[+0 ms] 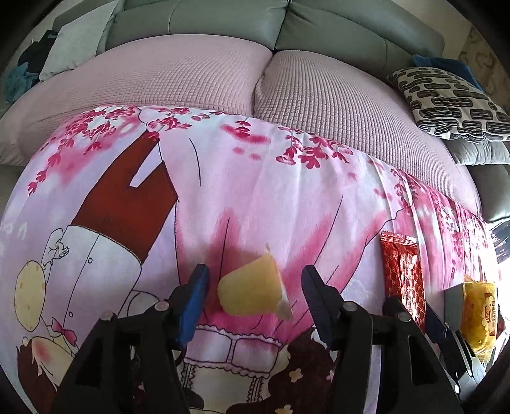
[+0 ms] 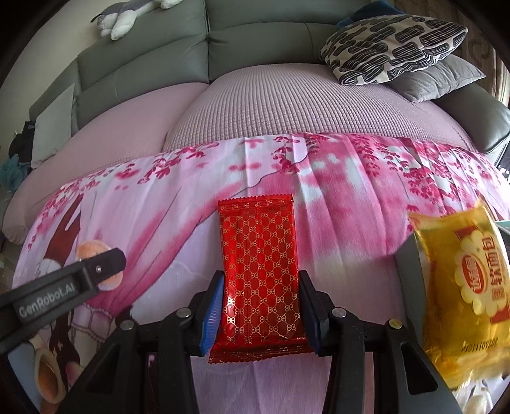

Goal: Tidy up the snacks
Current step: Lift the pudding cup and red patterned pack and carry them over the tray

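Note:
A small yellow cake in a clear wrapper [image 1: 251, 289] lies tilted and blurred between the blue pads of my left gripper [image 1: 255, 274], with a gap on each side; the jaws stand open and do not press it. My right gripper [image 2: 260, 277] is shut on a red packet with a gold pattern [image 2: 259, 254], whose far end rests on the pink printed sheet [image 2: 191, 197]. The left wrist view shows that red packet [image 1: 403, 274] at the right. My left gripper's finger [image 2: 105, 264] shows at the left of the right wrist view.
A yellow bread packet [image 2: 462, 286] stands at the right against a grey box [image 2: 408, 254]; it also appears in the left wrist view as the yellow packet [image 1: 479, 315]. Beyond the sheet are a sofa's pink seat cushions [image 1: 191, 70], a patterned pillow [image 2: 392, 44] and a soft toy [image 2: 124, 19].

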{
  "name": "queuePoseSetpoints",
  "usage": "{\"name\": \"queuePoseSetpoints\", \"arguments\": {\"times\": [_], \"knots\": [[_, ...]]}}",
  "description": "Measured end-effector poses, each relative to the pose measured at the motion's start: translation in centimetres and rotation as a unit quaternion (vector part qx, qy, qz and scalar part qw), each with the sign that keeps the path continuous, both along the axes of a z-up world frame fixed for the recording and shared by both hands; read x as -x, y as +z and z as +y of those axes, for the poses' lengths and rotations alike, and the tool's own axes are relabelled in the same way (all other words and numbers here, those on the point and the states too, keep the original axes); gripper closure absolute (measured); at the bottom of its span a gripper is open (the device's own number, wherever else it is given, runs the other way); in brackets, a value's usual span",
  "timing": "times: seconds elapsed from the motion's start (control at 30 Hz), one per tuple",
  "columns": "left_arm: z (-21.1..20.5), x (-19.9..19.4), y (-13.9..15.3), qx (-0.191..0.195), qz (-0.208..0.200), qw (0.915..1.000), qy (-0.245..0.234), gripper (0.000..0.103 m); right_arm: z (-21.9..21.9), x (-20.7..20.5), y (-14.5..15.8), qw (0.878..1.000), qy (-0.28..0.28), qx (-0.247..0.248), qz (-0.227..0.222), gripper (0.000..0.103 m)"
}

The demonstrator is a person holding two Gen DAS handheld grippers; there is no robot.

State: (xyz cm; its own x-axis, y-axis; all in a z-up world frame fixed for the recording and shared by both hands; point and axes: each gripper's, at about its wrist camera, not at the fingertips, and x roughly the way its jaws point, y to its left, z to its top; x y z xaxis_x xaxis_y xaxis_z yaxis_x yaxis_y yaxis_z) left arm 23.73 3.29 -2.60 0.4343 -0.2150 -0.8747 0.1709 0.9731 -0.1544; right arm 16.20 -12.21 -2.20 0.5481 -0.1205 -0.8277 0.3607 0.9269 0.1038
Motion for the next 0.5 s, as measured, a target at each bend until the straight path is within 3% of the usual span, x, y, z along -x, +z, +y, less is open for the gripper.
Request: {"name": "queuePoseSetpoints", "arguments": {"times": [0.13, 0.5], "knots": [[0.06, -0.04, 0.06, -0.012, -0.005, 0.9999, 0.009, 0.061, 0.11, 0.16, -0.02, 1.000, 0.000, 0.001, 0.000, 0.056], [0.40, -0.09, 0.47, -0.008, -0.017, 0.9997, 0.017, 0.062, 0.11, 0.31, -0.07, 1.000, -0.002, -0.001, -0.003, 0.056]]}}
